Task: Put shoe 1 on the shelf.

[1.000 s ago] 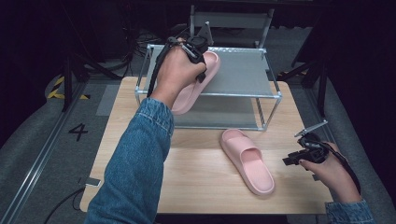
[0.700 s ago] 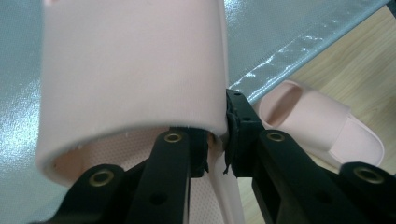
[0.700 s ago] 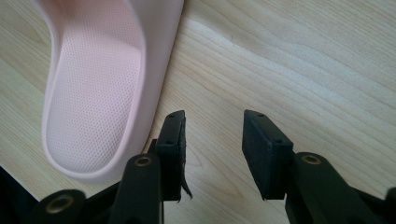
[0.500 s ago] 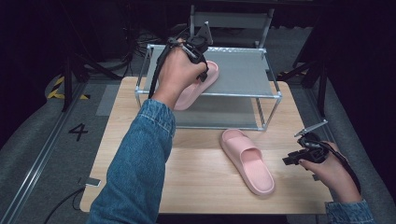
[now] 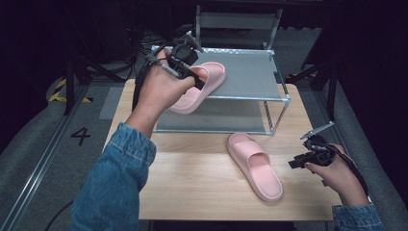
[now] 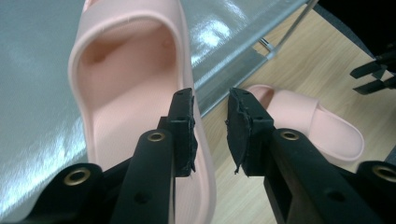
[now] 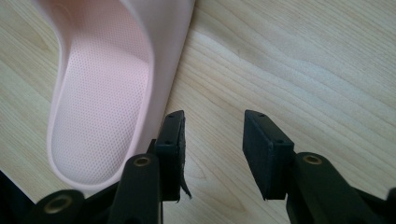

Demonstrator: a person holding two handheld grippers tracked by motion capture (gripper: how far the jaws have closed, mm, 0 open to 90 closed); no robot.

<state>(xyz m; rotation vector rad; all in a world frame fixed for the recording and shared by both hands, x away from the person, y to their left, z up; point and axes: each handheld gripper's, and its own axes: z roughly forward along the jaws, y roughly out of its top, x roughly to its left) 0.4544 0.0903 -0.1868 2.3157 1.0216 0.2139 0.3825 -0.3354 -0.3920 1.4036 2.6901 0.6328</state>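
One pink slipper (image 5: 208, 83) lies on the grey top of a metal-framed shelf (image 5: 250, 72), its heel hanging over the front edge. My left gripper (image 5: 195, 79) hovers at that slipper's heel side. Its jaws have just been closing a little and stand apart, with nothing between them (image 6: 210, 116). The left jaw is beside the slipper's (image 6: 126, 84) rim. The second pink slipper (image 5: 255, 166) rests on the wooden table (image 5: 192, 178). My right gripper (image 5: 296, 161) sits low at that slipper's right, open (image 7: 212, 140) over bare wood, with the slipper's heel (image 7: 102, 93) just left of its jaws.
The shelf's (image 6: 37, 93) glass-sided frame stands at the table's far half, with a lower level under the top plate. A metal stand (image 5: 238, 21) rises behind it. Dark floor with a painted "4" (image 5: 80, 135) lies left of the table.
My left hand has drawn back toward the near left, off the slipper, which stays on the shelf top. The right hand has kept still.
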